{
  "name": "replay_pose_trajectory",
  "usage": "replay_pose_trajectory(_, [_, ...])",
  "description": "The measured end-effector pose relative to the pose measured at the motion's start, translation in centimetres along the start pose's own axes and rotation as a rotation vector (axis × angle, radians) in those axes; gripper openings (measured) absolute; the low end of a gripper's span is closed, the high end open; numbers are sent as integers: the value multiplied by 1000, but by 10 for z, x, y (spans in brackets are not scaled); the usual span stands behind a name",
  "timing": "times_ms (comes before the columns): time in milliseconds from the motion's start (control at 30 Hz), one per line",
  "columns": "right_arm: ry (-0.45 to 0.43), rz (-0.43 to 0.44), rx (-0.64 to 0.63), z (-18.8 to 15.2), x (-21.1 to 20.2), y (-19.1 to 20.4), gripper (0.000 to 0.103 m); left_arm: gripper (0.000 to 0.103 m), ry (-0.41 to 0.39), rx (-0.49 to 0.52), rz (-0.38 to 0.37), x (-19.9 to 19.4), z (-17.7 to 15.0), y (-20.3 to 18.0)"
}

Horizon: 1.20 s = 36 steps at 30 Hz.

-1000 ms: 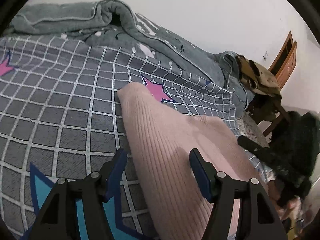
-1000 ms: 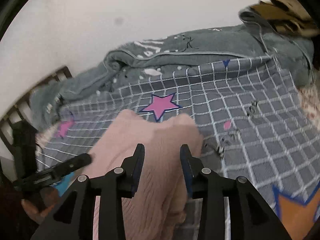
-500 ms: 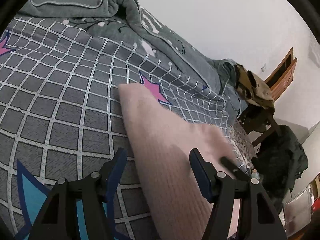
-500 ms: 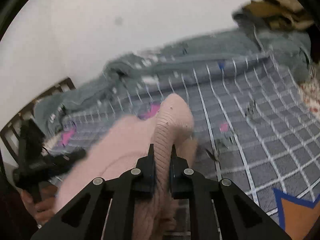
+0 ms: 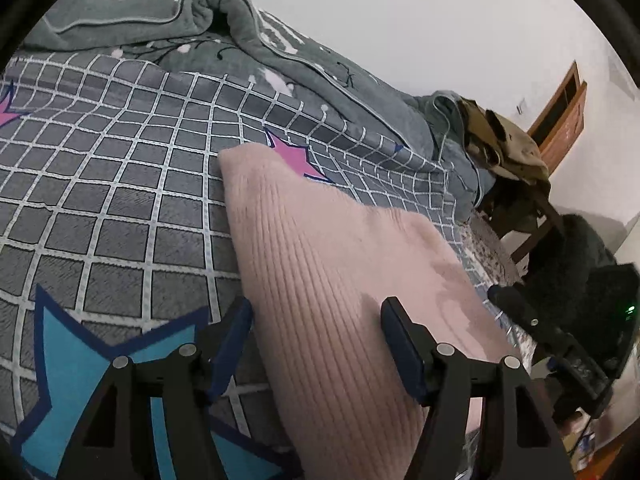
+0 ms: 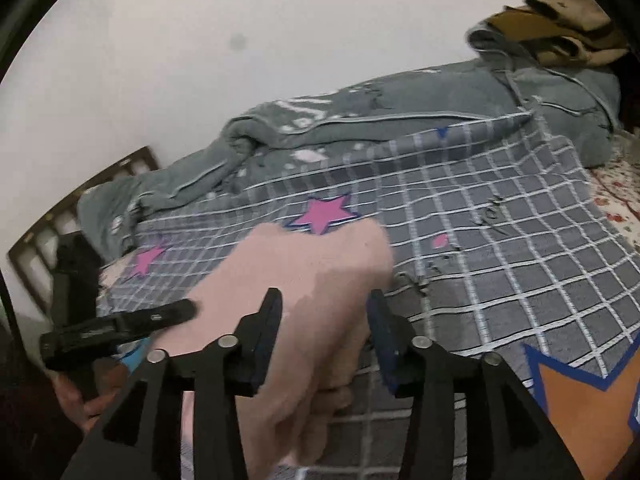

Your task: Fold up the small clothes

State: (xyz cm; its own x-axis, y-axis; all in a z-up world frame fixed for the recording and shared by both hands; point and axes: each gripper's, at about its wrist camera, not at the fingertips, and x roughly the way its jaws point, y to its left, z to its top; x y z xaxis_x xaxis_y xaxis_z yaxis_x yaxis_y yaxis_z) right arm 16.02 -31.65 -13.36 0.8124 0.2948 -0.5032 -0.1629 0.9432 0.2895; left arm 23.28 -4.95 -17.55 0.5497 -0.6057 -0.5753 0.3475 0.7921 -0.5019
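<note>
Lying flat on the checked bed cover [image 5: 120, 208], near its front edge: pink knitted garment [image 5: 320, 280]. Left gripper [image 5: 316, 344] fingers spread over it; right gripper [image 6: 324, 328] fingers opening, not pinching.

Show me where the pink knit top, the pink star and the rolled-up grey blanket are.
pink knit top [image 5: 320, 264], left wrist view, on its ribbed middle.
pink star [image 6: 322, 213], right wrist view, on the star's centre.
grey blanket [image 5: 168, 12], left wrist view, on its rolled top fold.
</note>
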Motion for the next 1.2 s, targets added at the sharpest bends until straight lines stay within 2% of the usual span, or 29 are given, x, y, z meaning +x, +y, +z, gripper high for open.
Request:
replay_pose_trajectory(133, [-4,-8,-25,-16,-10,11,46,66,-3,20,-4,-8,-6,-1])
replay_pose_trajectory(233, [-43,-16,-12,-28,-22,19,46,67,0,25,-6,-13,-10,-2])
replay_pose_trajectory(367, [-93,20,-127,-34,-30,52,46,67,20,49,-5,-13,-20,-7])
replay_pose_trajectory(467, [-54,24,-218,-47,-17,74,46,68,33,78,-9,-15,-26,-10])
replay_pose_trajectory(633, [70,-125,-285,-70,16,74,45,72,85,137,7,-15,-37,-12])
replay_pose_trajectory(733, [66,-123,-293,-73,11,72,44,72,79,194,41,-18,-46,-18])
replay_pose_trajectory(833, [47,-65,-258,-70,1,62,44,72,68,230,54,-25,-51,-20])
replay_pose_trajectory(967, [2,13,-153,-59,-10,48,44,72,58,195,35,-29,-48,-15])
replay_pose_trajectory(1100, [-60,-6,-75,-50,-20,38,48,72,34,142,21,-31,-40,-8])
replay_pose_trajectory(1200, [-59,-43,-28,-43,-18,29,52,74,20,116,11,-30,-33,-5])
